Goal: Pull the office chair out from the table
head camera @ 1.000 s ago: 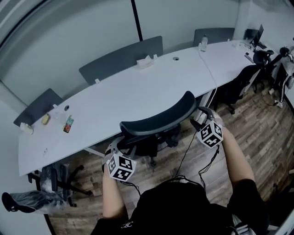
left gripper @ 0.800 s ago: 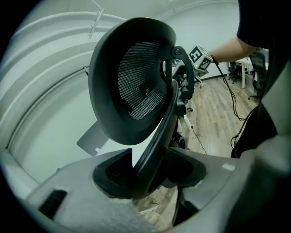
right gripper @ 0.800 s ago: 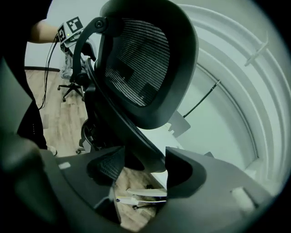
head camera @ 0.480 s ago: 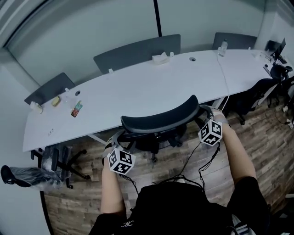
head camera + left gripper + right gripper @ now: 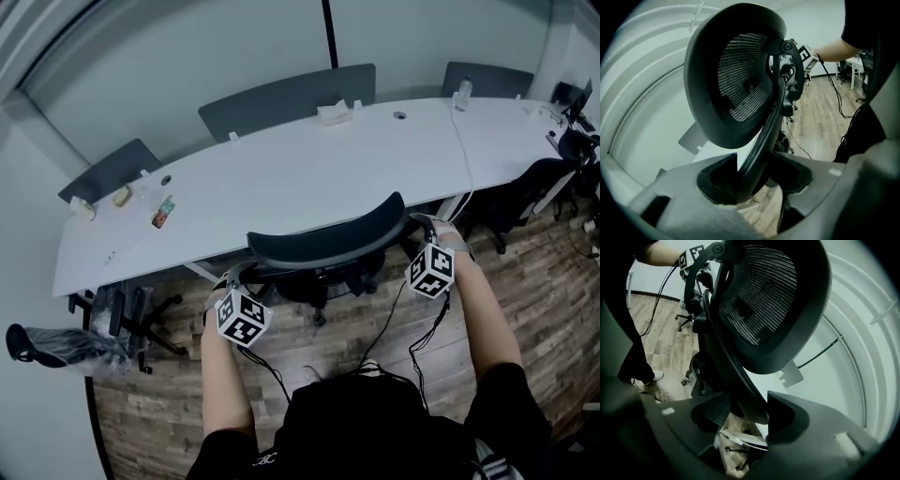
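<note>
The black mesh office chair (image 5: 323, 242) stands tucked against the long white table (image 5: 281, 178), its curved backrest towards me. My left gripper (image 5: 246, 279) sits at the backrest's left end, my right gripper (image 5: 418, 232) at its right end. In the left gripper view the chair's black back-frame bar (image 5: 764, 136) runs between the jaws of the left gripper (image 5: 754, 173), which are closing, pads against it. In the right gripper view the right gripper (image 5: 745, 411) likewise closes round the frame bar (image 5: 733, 376) under the mesh backrest (image 5: 764, 301).
Another chair (image 5: 127, 319) with a black bag (image 5: 56, 345) beside it stands at the left, and more chairs (image 5: 525, 192) at the right. On the table lie a snack packet (image 5: 163, 212), a tissue box (image 5: 335, 112) and a bottle (image 5: 463, 92). Grey dividers (image 5: 281, 98) line its far edge. Wood floor lies behind me.
The head view has swung, so the table now lies more squarely across the picture. Both grippers stay at the backrest's ends; the left marker cube has shifted slightly left.
</note>
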`<state>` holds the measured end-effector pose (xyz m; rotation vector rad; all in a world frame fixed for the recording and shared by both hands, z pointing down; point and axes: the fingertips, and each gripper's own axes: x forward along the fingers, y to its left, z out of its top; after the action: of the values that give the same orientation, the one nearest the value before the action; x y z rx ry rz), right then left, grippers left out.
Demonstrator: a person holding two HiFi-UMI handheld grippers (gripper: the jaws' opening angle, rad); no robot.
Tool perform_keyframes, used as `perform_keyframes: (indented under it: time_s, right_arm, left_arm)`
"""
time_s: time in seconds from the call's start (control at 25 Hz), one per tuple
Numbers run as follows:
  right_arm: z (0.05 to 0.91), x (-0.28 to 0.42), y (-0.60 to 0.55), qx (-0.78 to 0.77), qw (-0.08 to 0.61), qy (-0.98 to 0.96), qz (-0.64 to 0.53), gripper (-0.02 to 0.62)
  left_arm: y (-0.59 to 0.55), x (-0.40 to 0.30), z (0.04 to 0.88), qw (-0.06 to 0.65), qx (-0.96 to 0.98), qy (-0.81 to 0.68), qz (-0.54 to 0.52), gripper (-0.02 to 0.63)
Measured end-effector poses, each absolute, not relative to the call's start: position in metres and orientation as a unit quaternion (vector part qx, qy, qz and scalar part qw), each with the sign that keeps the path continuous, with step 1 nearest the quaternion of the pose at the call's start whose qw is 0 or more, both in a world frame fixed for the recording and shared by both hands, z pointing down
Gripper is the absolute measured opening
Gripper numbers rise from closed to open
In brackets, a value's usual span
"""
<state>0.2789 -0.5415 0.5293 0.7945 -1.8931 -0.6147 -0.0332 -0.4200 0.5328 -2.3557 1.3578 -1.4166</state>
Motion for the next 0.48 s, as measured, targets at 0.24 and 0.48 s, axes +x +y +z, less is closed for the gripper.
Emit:
perform_keyframes:
  time_s: [0.24,0.48]
  right_arm:
    - [0.528,0.283,-0.513,0.324,0.467,-0.784,-0.248,0.250]
    - [0.530,0.294,-0.473,0.318,0.466,-0.790,-0.241,0.252]
  left_arm:
    - [-0.389,-0.028,0.531,0.044,-0.775,0.442,-0.449,0.229]
    - [-0.348,-0.015,0.533,0.046,-0.784,0.432,-0.442,0.228]
